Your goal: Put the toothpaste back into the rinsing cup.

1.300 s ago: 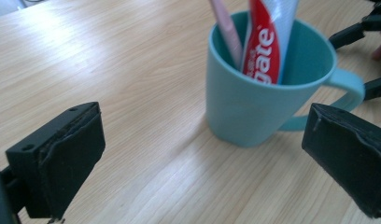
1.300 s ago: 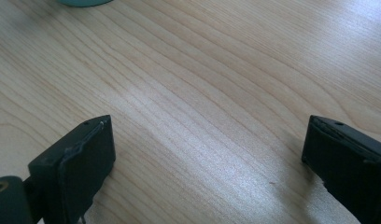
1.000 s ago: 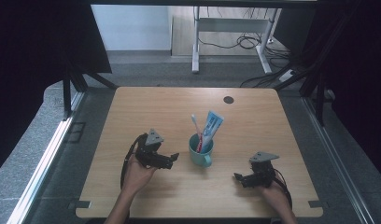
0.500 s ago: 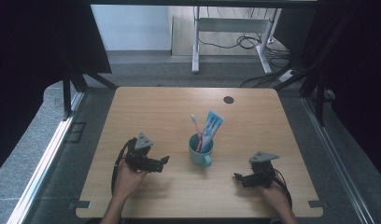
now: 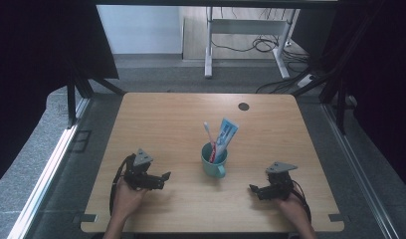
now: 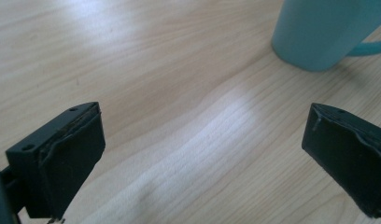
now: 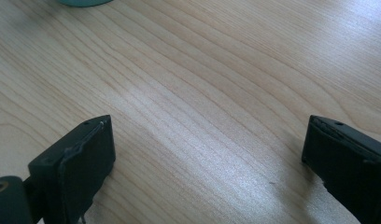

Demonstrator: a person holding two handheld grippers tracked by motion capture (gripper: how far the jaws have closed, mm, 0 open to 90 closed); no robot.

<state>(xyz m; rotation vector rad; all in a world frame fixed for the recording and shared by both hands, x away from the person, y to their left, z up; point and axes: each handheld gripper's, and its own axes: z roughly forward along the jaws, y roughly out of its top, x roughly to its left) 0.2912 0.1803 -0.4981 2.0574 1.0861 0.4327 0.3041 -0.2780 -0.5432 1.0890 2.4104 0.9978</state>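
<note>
The left tool (image 5: 163,178) has drawn back from the cup (image 5: 214,161) toward the desk's (image 5: 161,119) near edge, jaws apart and empty. The right tool (image 5: 254,189) rests opposite, also apart. The cup stands between them.

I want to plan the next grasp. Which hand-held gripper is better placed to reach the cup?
Probably the left hand-held gripper: open, aimed at the teal cup, slightly nearer than the right hand-held gripper.

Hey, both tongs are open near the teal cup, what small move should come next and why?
Probably hold both tongs low and apart, clear of the cup. The teal cup stands upright with the toothbrush and toothpaste tube in it, and the left tongs and right tongs are open, empty and near the table's front edge.
</note>
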